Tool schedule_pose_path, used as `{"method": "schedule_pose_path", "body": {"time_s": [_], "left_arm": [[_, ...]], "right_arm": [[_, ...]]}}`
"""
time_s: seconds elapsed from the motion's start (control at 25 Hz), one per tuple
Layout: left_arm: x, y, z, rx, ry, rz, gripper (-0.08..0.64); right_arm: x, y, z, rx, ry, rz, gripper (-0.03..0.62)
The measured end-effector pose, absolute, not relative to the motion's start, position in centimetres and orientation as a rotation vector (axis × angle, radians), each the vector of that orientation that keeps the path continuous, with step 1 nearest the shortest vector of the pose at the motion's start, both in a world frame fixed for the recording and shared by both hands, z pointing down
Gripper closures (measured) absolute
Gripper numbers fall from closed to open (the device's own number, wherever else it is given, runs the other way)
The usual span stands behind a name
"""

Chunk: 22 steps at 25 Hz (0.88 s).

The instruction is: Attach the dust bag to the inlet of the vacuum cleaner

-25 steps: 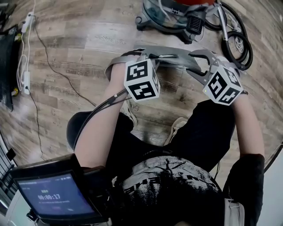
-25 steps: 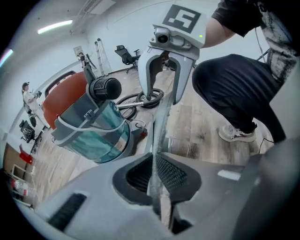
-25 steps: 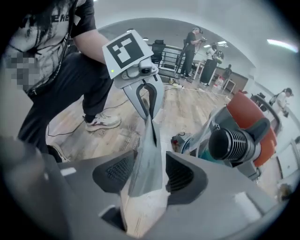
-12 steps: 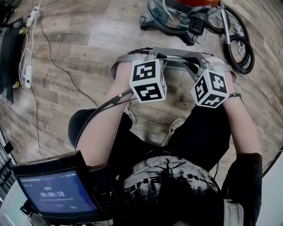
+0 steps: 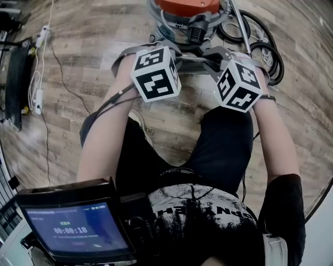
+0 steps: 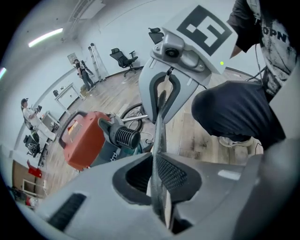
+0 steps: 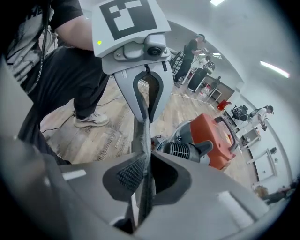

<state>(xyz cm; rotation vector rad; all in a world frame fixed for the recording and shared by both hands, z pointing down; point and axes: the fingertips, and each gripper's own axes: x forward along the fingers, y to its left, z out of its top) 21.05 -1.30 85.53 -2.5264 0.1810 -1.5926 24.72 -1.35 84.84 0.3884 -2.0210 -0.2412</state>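
I hold the bag [image 6: 158, 123] clenched in my left gripper [image 6: 157, 176]; my right gripper [image 7: 143, 174] has just closed its jaws on it too.

Vacuum cleaner [image 5: 183, 6] cut off at top edge, dust bag [image 5: 193, 58] mostly behind marker cubes [image 5: 155, 72]

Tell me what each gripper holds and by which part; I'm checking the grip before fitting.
Both hold the dust bag, a thin grey sheet. The left gripper pinches one edge; the right gripper, its jaws having just closed, pinches the opposite edge.
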Motion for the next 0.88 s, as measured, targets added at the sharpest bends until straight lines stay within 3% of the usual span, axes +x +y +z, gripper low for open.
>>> {"method": "schedule_pose_path", "body": {"time_s": [0.88], "left_arm": [[22.3, -7.3, 86.9, -2.434, 0.009, -1.512, 0.528]], "right_arm": [[25.8, -6.5, 86.5, 0.555, -1.936, -0.123, 0.561]]}}
